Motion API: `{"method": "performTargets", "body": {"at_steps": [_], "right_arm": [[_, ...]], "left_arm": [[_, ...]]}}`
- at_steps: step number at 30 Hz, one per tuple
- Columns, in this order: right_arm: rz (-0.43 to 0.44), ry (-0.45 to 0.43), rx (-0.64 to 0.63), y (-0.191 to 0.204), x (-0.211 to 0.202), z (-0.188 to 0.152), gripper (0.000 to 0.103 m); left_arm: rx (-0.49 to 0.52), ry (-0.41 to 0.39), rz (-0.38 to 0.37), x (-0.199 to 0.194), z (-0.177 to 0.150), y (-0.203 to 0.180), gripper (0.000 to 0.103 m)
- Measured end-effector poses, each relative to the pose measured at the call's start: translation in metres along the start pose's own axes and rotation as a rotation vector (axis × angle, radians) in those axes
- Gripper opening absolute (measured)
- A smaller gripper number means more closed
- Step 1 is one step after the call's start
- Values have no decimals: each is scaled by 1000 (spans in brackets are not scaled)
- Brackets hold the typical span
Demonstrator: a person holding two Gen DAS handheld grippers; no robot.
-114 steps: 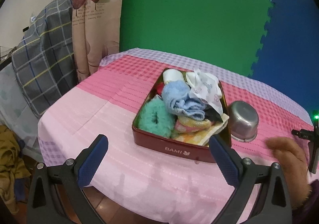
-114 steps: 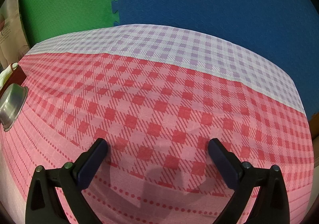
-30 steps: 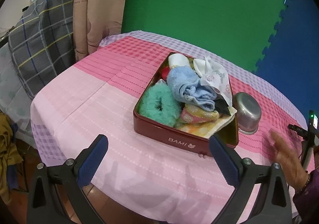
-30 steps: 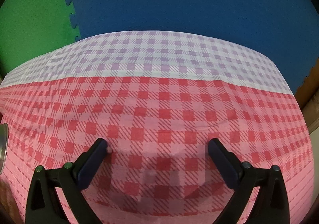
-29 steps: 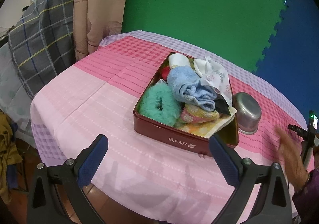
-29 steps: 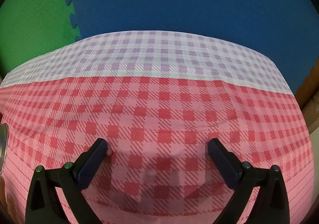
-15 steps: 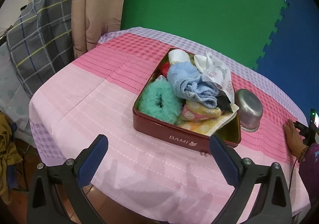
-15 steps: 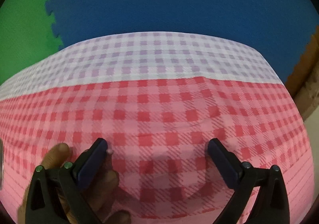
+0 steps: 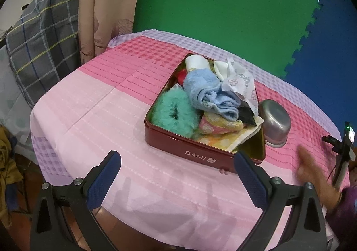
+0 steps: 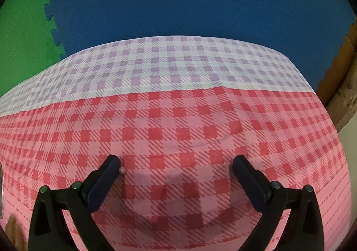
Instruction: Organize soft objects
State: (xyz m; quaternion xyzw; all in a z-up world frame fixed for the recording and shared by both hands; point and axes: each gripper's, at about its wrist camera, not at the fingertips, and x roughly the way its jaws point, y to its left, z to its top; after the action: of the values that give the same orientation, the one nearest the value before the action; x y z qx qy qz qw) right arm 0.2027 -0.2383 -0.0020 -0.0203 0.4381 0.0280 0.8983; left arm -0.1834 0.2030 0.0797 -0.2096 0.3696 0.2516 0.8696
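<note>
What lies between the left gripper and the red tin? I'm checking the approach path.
Only bare pink tablecloth lies between the open left gripper and the red tin, as the left wrist view shows.

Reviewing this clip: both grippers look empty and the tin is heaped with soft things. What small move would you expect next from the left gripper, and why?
Probably a short advance of the left gripper toward the red tin. It is open and empty, short of the tin's near wall, and the teal scrunchie sits nearest it. The right gripper, open too, sees only tablecloth.

Glossy red tin [image 9: 200, 152]; fluffy teal scrunchie [image 9: 174, 114]; terry towels [image 9: 207, 92]; brushed metal bowl [image 9: 275, 123]; woven tablecloth [image 10: 178, 121]
</note>
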Motion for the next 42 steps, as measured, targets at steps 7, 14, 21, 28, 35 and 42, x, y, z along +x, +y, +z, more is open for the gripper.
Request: {"method": "performTargets", "body": {"at_steps": [7,14,21,28,35,42], "right_arm": [[-1,0,-1,-1,1,0,103],[-1,0,-1,-1,1,0,103],[-1,0,-1,-1,1,0,103],[-1,0,-1,0,1,0,103],[-1,0,-1,-1,1,0,103],[-1,0,-1,-1,1,0,103]], "left_arm": [[1,-18,0,-5,1,-1,100],[-3,-27,3,-6,2,0,100],[-8,-28,5,-5,3,3,100],[-15,-14,1,-4,1,4,100],[8,-14,8,-1,1,1,100],[-22,2,0,2,2,7,100]]}}
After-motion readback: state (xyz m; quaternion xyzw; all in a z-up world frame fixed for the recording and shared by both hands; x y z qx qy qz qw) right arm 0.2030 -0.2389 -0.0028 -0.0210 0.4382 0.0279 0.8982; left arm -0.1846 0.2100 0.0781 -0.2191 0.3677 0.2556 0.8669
